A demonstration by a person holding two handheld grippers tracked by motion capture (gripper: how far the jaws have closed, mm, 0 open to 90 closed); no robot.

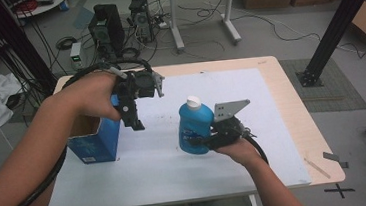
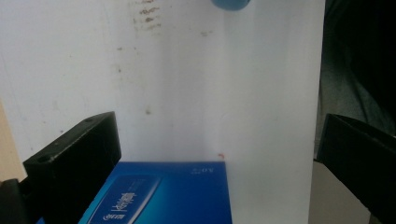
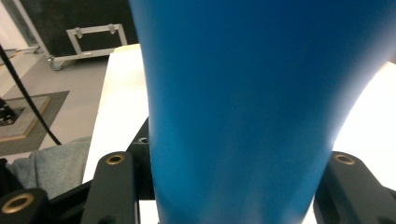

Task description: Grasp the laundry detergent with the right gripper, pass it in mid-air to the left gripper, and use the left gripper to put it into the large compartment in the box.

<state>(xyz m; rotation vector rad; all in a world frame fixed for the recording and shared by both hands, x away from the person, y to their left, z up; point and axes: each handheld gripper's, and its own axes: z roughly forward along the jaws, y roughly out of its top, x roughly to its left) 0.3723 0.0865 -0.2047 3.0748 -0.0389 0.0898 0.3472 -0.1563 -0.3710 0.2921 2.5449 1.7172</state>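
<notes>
Above the white mat [image 1: 166, 159], the right gripper [image 1: 209, 140] clamps the blue bottle [image 1: 195, 127] upright, clear of the surface; the left gripper [image 1: 133, 118], jaws wide and empty, hovers beside the open blue box [image 1: 96, 139]; boxing the bottle apparently remains

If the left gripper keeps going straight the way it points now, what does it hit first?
Most likely the open blue box, which sits low between the left gripper's spread jaws with white mat beyond. Depth is hard to judge, so it might pass the box's edge and meet the mat.
</notes>
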